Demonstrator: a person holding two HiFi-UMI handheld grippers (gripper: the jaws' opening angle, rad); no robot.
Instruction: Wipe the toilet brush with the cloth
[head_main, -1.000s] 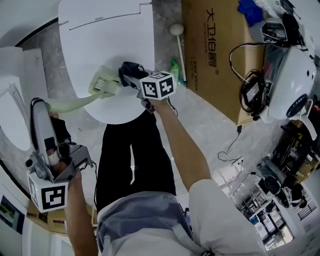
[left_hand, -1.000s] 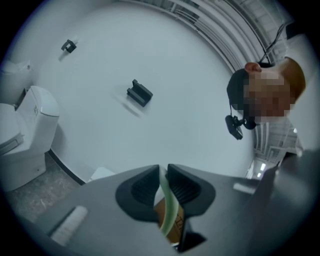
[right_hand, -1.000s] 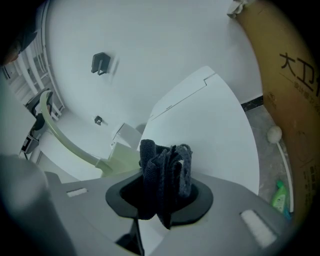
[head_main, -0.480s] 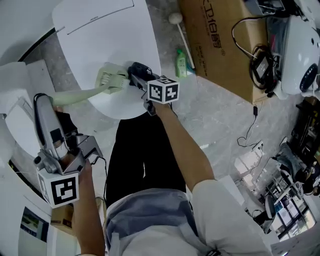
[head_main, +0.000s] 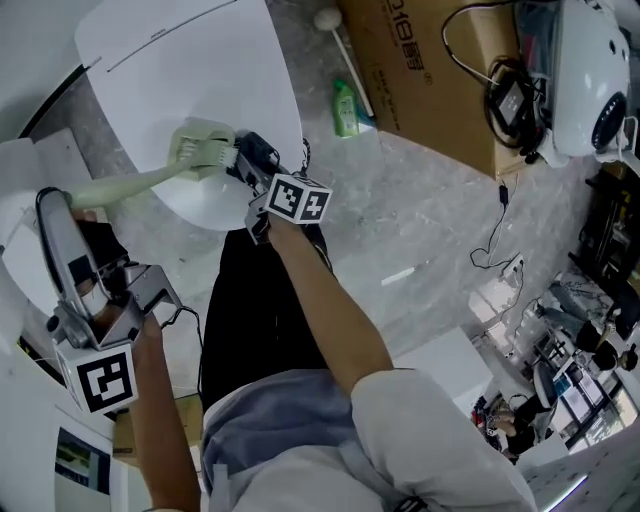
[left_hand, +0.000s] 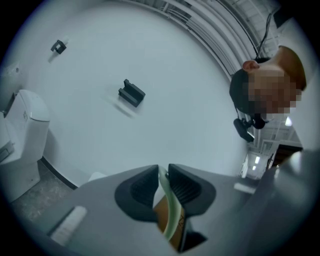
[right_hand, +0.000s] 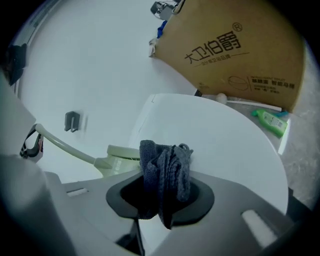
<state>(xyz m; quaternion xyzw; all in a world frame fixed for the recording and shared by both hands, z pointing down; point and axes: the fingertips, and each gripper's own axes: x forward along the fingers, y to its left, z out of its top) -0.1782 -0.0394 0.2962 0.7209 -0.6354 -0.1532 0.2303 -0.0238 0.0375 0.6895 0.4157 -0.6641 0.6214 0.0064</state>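
Your left tongs (left_hand: 163, 172) are clamped on the thin handle of the one pale-green toilet brush (head_main: 200, 148), the handle running up between the two dark pads. Your right tongs (right_hand: 162, 187) are closed on one bunched dark-grey cloth (right_hand: 165, 167), which stands up out of the grip. In the head view the two tools meet over the closed white toilet lid (head_main: 190, 70): the brush head lies above the lid's front part, and the cloth sits against its bristled side. Beyond the lid, on the grey speckled floor (head_main: 420, 220), lie one green bottle (head_main: 344, 108) and, just beside it, one printed cardboard box (head_main: 420, 60).
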